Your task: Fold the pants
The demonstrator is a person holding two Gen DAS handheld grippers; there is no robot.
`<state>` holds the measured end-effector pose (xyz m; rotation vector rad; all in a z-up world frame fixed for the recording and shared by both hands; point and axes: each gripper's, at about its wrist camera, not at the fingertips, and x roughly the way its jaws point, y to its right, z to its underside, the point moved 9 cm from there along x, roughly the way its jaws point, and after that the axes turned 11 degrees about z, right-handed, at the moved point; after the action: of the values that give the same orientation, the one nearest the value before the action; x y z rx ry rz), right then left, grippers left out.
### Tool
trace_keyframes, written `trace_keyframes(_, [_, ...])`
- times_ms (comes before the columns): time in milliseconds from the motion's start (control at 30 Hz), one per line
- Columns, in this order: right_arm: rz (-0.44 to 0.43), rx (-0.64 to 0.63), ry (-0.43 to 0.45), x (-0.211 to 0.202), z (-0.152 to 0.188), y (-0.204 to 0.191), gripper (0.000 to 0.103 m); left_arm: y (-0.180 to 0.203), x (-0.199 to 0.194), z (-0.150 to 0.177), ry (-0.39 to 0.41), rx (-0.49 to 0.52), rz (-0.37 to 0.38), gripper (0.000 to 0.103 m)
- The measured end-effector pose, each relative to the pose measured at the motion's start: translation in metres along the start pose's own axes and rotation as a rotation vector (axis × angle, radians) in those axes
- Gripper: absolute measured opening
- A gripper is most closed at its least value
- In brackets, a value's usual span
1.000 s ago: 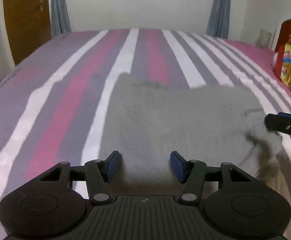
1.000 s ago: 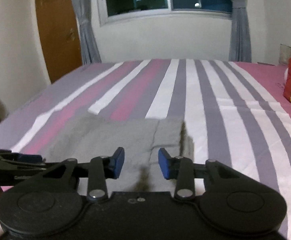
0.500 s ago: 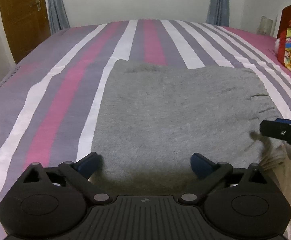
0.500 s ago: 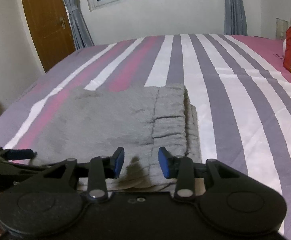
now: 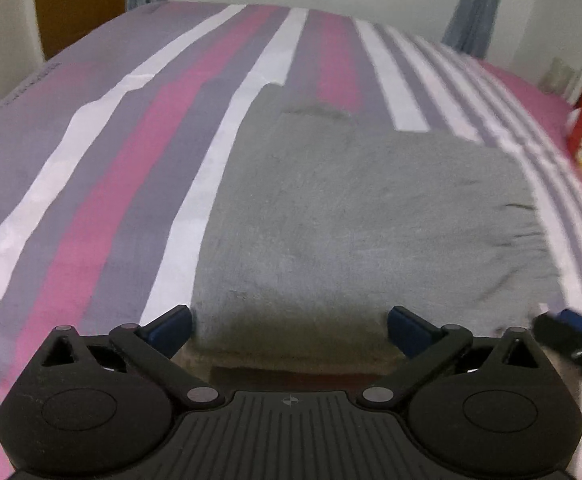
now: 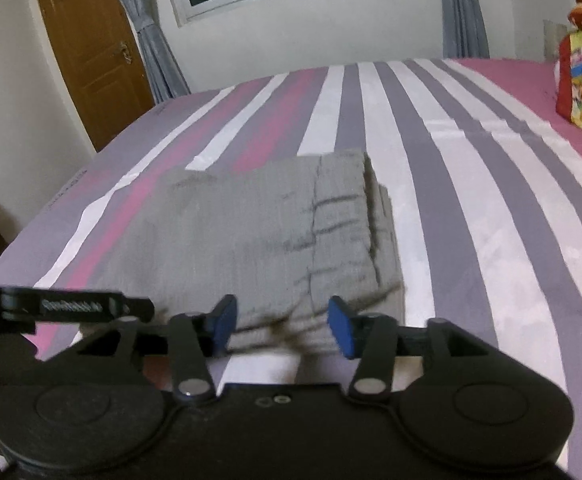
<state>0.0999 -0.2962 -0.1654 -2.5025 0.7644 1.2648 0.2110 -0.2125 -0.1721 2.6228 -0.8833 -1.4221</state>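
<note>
While folded into a thick rectangle, the grey pants point(image 5: 355, 216) lie flat on the striped bedsheet point(image 5: 103, 184), fabric soft and fleecy, gathered waistband point(image 6: 343, 220) at their right edge. At the pants' near edge the left gripper point(image 5: 289, 326) tilts downward, jaws just spread wide, nothing pinched. By the waistband's near corner the right gripper point(image 6: 283, 324) tilts down too, jaws just opening to about half, cloth between but unpressed.

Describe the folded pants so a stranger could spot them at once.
Look at the bed with its pink, grey and white striped sheet. Near its front edge lies a flat rectangle of folded pants. It is the only plain grey, unstriped cloth there, with a gathered waistband along its right side.
</note>
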Motion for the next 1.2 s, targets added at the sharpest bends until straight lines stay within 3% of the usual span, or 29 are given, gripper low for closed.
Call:
trace_keyframes(33, [-0.005, 0.005, -0.007, -0.002, 0.003, 0.0, 0.056, 0.0, -0.006, 0.001, 0.03, 0.001, 0.018, 0.103])
trace_keyframes(100, [-0.015, 0.014, -0.022, -0.006, 0.008, -0.002, 0.057, -0.004, -0.021, 0.005, 0.087, -0.006, -0.026, 0.103])
trace_keyframes(167, [-0.018, 0.025, -0.026, -0.012, 0.014, -0.003, 0.066, -0.004, -0.028, 0.01, 0.081, 0.03, -0.089, 0.103])
trace_keyframes(267, [-0.044, 0.041, -0.037, -0.024, 0.022, -0.006, 0.07, 0.003, -0.045, 0.015, 0.093, 0.13, -0.184, 0.103])
trace_keyframes(600, [-0.069, 0.037, 0.009, -0.087, 0.04, -0.014, 0.08, 0.022, -0.111, 0.03, 0.121, 0.171, -0.158, 0.103])
trace_keyframes(833, [-0.068, 0.052, 0.057, -0.135, 0.045, -0.017, 0.102, 0.031, -0.163, 0.05, 0.164, 0.195, -0.147, 0.103])
trace_keyframes(1200, [-0.026, -0.022, 0.195, -0.211, 0.049, -0.032, 0.103, 0.037, -0.23, 0.079, 0.214, 0.231, -0.135, 0.103])
